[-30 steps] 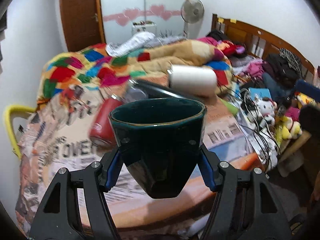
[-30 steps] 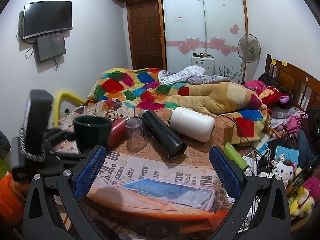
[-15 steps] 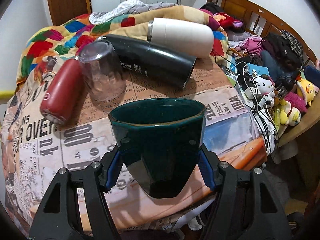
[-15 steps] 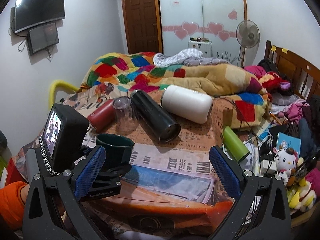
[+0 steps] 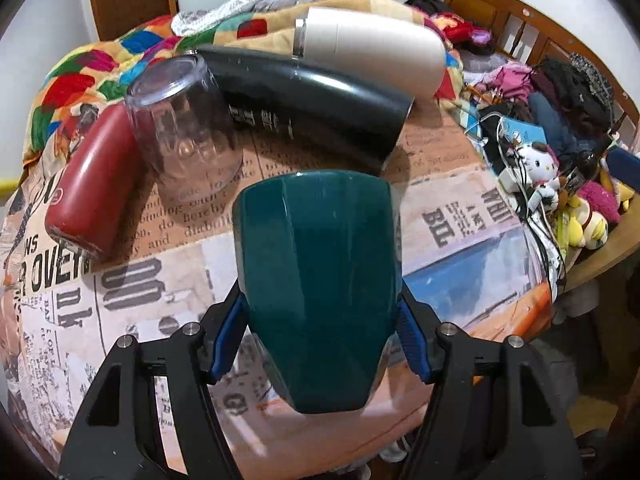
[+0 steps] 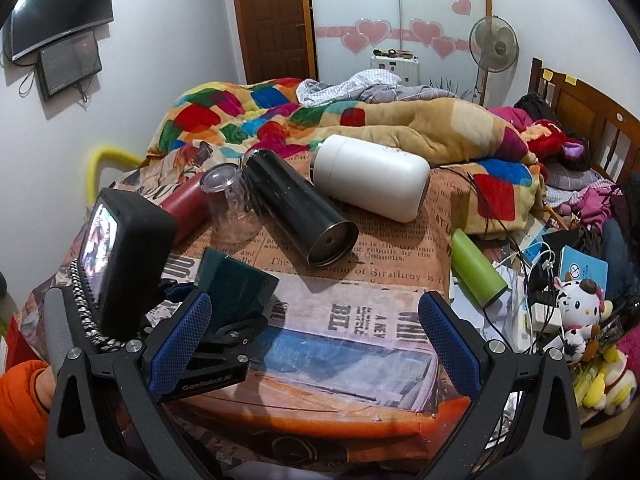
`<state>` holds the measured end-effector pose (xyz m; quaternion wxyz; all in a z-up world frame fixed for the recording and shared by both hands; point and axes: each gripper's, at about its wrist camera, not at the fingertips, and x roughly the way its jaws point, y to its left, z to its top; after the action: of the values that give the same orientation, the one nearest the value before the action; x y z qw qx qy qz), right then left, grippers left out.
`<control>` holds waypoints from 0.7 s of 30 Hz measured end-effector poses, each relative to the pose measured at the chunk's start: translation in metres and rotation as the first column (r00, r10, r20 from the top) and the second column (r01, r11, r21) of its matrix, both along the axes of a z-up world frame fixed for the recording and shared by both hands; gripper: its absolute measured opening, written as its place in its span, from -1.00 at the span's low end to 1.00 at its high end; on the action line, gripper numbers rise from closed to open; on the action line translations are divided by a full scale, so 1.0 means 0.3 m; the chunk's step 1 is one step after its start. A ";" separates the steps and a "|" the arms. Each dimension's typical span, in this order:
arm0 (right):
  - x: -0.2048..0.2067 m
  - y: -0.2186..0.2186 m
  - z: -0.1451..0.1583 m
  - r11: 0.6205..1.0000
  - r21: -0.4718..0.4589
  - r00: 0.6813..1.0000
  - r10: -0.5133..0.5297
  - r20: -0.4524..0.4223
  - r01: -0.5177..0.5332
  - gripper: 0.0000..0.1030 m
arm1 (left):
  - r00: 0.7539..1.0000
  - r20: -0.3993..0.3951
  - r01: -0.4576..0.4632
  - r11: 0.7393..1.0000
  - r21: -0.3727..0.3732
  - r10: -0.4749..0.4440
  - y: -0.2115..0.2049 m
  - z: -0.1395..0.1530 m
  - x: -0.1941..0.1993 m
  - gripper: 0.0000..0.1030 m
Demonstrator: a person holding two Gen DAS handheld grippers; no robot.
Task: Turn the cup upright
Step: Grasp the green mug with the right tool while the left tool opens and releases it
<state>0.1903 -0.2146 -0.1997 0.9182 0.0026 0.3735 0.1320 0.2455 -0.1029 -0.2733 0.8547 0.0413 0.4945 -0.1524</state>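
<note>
Blue pads [image 5: 412, 330] of the left gripper [image 5: 320, 336] were clamped on either side of the teal cup [image 5: 318, 280], which was held above the newspaper-print cloth [image 5: 460, 216]; its mouth could not be seen from the left wrist. Beyond the fingertips, a clear glass [image 5: 184, 128] was stood upside down, flanked by a red can [image 5: 94, 184] and a black flask [image 5: 316, 100]. The right gripper [image 6: 314, 344] was spread wide with nothing between its fingers, the cup [image 6: 236, 288] being seen just beyond its left finger.
</note>
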 end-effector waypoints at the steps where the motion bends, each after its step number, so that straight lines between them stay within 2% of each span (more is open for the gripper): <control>1: -0.001 0.000 -0.003 1.000 0.002 1.000 0.000 -0.006 0.000 1.00 | 1.000 -0.001 0.001 1.000 0.000 -0.001 0.000 0.001 -0.001 0.29; 7: 0.006 0.006 -0.003 1.000 -0.010 1.000 -0.006 -0.020 0.006 1.00 | 1.000 0.000 0.020 1.000 0.020 -0.020 -0.003 0.006 -0.024 0.31; 12: 0.004 0.019 0.006 1.000 -0.022 1.000 -0.009 -0.014 0.009 1.00 | 0.999 0.025 0.025 0.999 0.043 -0.026 0.020 0.046 -0.066 0.64; 17: 0.010 0.029 0.015 1.000 -0.005 1.000 -0.006 -0.019 0.006 1.00 | 0.996 0.090 -0.010 1.000 0.014 0.009 0.105 0.133 -0.129 0.72; 21: 0.035 0.054 0.005 1.000 0.013 0.999 0.005 -0.044 -0.005 1.00 | 0.983 0.156 -0.097 0.995 0.019 0.093 0.214 0.192 -0.171 0.78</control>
<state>0.2007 -0.1983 -0.1983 0.9093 0.0102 0.3929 0.1366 0.1941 -0.0387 -0.2157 0.8963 0.0408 0.4299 -0.1011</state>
